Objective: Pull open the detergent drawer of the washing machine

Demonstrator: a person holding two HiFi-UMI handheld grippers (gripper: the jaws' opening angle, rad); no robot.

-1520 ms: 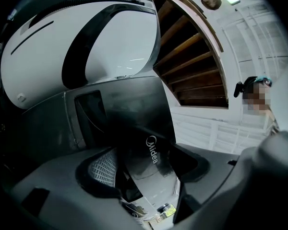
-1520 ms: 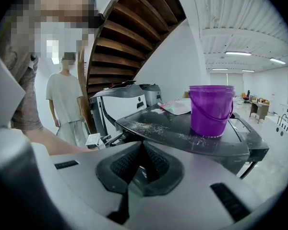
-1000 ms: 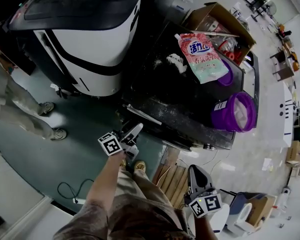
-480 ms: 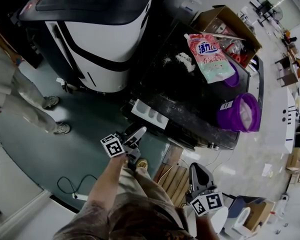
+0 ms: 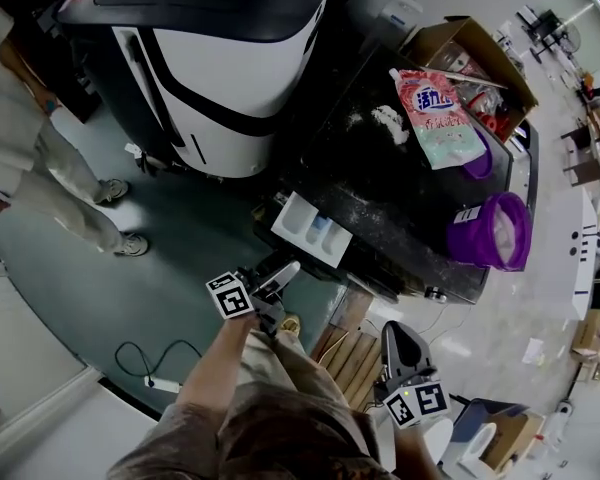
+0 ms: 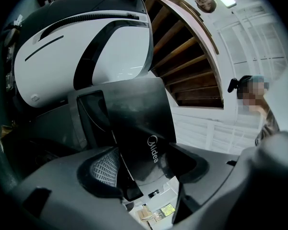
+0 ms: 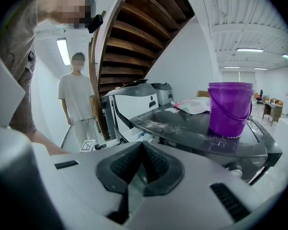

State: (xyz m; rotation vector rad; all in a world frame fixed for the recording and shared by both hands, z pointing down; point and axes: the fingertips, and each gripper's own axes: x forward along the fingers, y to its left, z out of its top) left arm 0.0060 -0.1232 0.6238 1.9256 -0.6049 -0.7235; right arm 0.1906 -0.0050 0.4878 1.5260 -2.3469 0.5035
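Observation:
The washing machine (image 5: 400, 203) has a dark, powder-dusted top. Its white detergent drawer (image 5: 313, 230) stands pulled out of the front toward me, its compartments showing. My left gripper (image 5: 283, 271) is at the drawer's near end. In the left gripper view this gripper (image 6: 144, 169) is shut on the drawer's black front panel (image 6: 141, 114), which bears a Midea logo. My right gripper (image 5: 396, 334) hangs low to the right, apart from the machine. It (image 7: 141, 158) is shut, with nothing between its fingers, and points at the machine's top (image 7: 197, 126).
A purple bucket (image 5: 490, 230), a pink detergent bag (image 5: 440, 118) and a cardboard box (image 5: 470, 53) sit on or behind the washer. A big white-and-black machine (image 5: 220, 58) stands to its left. A person (image 5: 30, 158) stands at the left. A wooden pallet (image 5: 345, 358) lies below.
The drawer has slid out of the washer, from barely open to well extended. My left gripper has drawn back with the front panel in it. The right gripper has hardly moved.

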